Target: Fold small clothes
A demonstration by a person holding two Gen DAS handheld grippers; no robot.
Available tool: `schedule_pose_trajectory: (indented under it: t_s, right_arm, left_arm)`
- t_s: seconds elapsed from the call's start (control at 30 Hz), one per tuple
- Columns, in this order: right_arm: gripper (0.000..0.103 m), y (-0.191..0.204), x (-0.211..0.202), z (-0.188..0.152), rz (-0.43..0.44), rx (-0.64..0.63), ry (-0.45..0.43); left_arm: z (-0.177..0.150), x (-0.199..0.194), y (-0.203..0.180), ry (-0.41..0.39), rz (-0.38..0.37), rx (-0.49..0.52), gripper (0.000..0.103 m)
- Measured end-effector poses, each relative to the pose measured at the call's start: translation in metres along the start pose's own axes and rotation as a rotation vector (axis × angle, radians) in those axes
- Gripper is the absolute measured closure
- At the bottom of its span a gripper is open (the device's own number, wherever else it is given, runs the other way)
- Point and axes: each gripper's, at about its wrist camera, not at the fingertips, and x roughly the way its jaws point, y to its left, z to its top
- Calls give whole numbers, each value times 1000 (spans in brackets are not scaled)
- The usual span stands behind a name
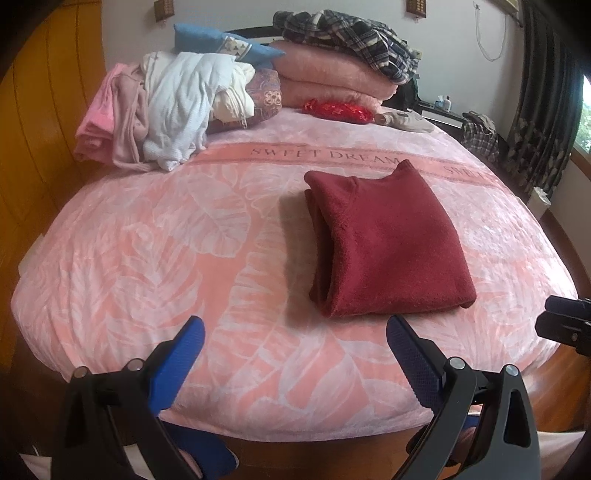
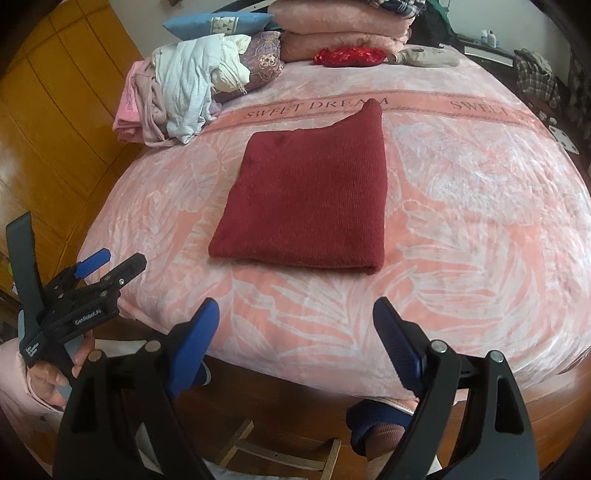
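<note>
A dark red sweater [image 1: 388,240] lies folded into a neat rectangle on the pink bedspread [image 1: 147,258]; it also shows in the right wrist view [image 2: 306,199]. My left gripper [image 1: 295,328] is open and empty, hovering over the near edge of the bed, short of the sweater. My right gripper [image 2: 295,310] is open and empty, also near the front edge, just short of the sweater. The left gripper shows at the left of the right wrist view [image 2: 110,264], held in a hand. The right gripper's tip shows at the right edge of the left wrist view [image 1: 565,321].
A heap of unfolded white and pink clothes [image 1: 159,110] lies at the far left of the bed. Folded pink blankets [image 1: 332,77], a plaid garment [image 1: 351,33], a blue pillow [image 1: 221,44] and a red pouch [image 1: 336,109] sit at the head. A wooden wardrobe [image 2: 48,110] stands left.
</note>
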Motion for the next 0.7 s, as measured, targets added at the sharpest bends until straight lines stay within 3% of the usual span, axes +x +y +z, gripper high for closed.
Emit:
schedule_pose_trajectory:
  t_s: [0.7]
  right_arm:
    - [15,3,9,-1,-53,2,-30]
  left_arm:
    - [-3,2,-3,-5,35,14,4]
